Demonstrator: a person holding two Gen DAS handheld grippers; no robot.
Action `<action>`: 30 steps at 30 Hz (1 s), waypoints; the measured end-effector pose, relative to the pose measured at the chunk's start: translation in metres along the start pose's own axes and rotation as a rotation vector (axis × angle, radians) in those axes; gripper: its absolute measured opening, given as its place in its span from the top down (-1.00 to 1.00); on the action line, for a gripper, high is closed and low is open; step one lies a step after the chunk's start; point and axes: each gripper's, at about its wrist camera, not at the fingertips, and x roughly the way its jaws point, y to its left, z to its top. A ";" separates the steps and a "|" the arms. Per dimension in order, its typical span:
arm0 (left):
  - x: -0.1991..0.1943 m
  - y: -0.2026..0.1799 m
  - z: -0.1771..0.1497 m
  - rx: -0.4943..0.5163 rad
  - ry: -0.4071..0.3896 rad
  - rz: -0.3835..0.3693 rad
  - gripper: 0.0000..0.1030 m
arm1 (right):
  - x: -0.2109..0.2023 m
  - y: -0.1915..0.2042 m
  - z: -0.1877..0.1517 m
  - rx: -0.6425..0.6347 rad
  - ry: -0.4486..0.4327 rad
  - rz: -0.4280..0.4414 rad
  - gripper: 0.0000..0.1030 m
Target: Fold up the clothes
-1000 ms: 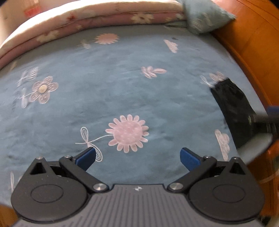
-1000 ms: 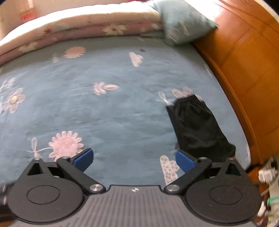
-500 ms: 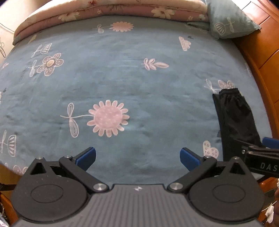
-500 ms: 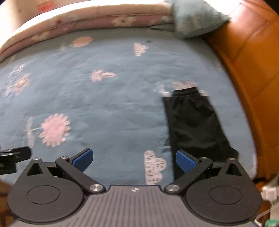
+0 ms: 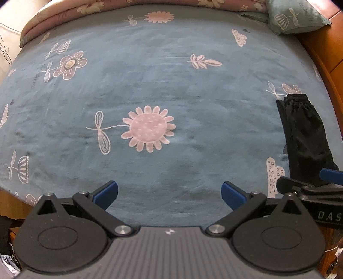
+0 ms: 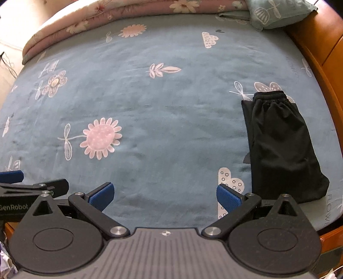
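Nearest to me, my left gripper (image 5: 169, 192) hangs over the near edge of the bed (image 5: 171, 85) with its blue pads spread wide and nothing between them. My right gripper (image 6: 164, 194) is the same: pads far apart, empty, poised above the near edge of the blue sheet (image 6: 171, 103). Each gripper shows in the other's view, the right one poking in at the right edge of the left camera, the left one at the left edge of the right camera, so I have them side by side.

Just past my right gripper, a little to its right, lie the black shorts (image 6: 278, 141). They are folded into a narrow strip running away from me, elastic waistband at the far end, flat on the sheet near the bed's right side. Neither gripper touches them.

Ahead of the left gripper is a big pink flower print (image 5: 148, 128) on bare sheet. Farther back a rolled pink floral quilt (image 6: 107, 19) lies across the bed, with a teal pillow (image 6: 276, 12) at the far right corner against the orange wooden frame (image 6: 328, 43).
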 end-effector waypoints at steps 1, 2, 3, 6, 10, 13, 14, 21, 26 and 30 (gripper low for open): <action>0.000 0.003 -0.001 0.001 0.000 0.002 -0.99 | 0.000 0.003 -0.001 -0.004 0.003 -0.008 -1.00; 0.001 0.006 -0.002 -0.001 0.003 0.000 -0.99 | 0.000 0.005 -0.002 -0.011 0.009 -0.013 -1.00; 0.001 0.009 -0.002 -0.004 0.007 -0.001 -0.99 | 0.001 0.007 -0.004 -0.016 0.015 -0.019 -1.00; 0.003 0.019 -0.005 -0.015 0.016 -0.005 -0.99 | 0.000 0.014 -0.007 -0.025 0.027 -0.031 -1.00; 0.003 0.028 -0.006 -0.025 0.023 -0.015 -0.99 | -0.003 0.021 -0.008 -0.031 0.028 -0.042 -1.00; 0.002 0.033 -0.006 -0.027 0.023 -0.024 -0.99 | -0.006 0.026 -0.007 -0.034 0.024 -0.044 -1.00; 0.002 0.034 -0.005 -0.027 0.020 -0.025 -0.99 | -0.006 0.027 -0.006 -0.036 0.023 -0.045 -1.00; 0.000 0.039 -0.004 -0.033 0.012 -0.035 -0.99 | -0.010 0.034 -0.004 -0.048 0.013 -0.055 -1.00; 0.000 0.040 -0.003 -0.024 0.015 -0.037 -0.99 | -0.012 0.033 -0.003 -0.043 0.008 -0.057 -1.00; -0.001 0.039 -0.002 -0.018 0.015 -0.039 -0.99 | -0.012 0.033 -0.002 -0.039 0.009 -0.057 -1.00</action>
